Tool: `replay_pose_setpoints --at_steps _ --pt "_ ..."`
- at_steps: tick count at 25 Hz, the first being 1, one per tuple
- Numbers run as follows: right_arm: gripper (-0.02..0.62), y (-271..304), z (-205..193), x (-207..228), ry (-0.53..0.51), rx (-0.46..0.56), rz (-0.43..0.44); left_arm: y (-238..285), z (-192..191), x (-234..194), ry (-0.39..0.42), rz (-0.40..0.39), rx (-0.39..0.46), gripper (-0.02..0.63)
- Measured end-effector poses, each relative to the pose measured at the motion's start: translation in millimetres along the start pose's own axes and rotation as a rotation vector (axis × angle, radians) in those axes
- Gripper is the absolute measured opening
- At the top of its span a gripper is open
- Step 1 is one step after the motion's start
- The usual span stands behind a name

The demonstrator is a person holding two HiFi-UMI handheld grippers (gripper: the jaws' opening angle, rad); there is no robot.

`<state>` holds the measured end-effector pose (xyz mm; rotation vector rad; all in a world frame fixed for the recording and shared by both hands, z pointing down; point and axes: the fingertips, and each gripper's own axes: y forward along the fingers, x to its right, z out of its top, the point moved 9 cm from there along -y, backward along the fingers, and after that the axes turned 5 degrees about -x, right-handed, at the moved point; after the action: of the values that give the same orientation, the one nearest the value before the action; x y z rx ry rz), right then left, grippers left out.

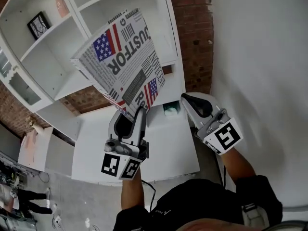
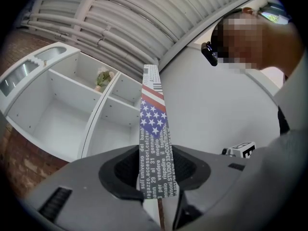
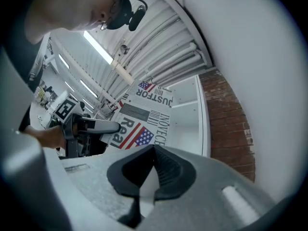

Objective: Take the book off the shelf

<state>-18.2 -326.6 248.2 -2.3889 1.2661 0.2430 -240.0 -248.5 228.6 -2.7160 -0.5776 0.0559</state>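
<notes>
The book, its cover printed like a newspaper with US flags, is out of the white shelf unit and tilted in the air in front of it. My left gripper is shut on its lower edge. In the left gripper view the book's spine stands upright between the two pads of the left gripper. My right gripper hangs to the right of the book, apart from it, shut with nothing in it. The right gripper view shows the right gripper closed, with the book and the left gripper beyond.
The shelf unit has open compartments; a dark picture frame and a potted plant stand in the upper ones. A white cabinet top lies below the grippers with a small green item on it. Brick wall runs behind.
</notes>
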Motion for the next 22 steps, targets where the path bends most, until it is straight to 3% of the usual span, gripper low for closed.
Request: replay_pose_setpoints --at_steps 5,8,13,22 --pt "0.000 3 13 -8 -0.012 -0.022 0.002 -1 1 5 -0.006 0.002 0.007 0.155" --pt "0.000 -2 -1 -18 0.007 -0.031 0.002 -6 -16 7 0.000 -0.004 0.006 0.155" --pt "0.000 -8 8 -19 0.016 -0.044 -0.009 -7 -10 7 -0.057 -0.007 -0.020 0.155" --pt "0.000 -13 -19 -31 0.028 -0.038 -0.020 -15 -37 1 -0.046 -0.022 -0.034 0.155"
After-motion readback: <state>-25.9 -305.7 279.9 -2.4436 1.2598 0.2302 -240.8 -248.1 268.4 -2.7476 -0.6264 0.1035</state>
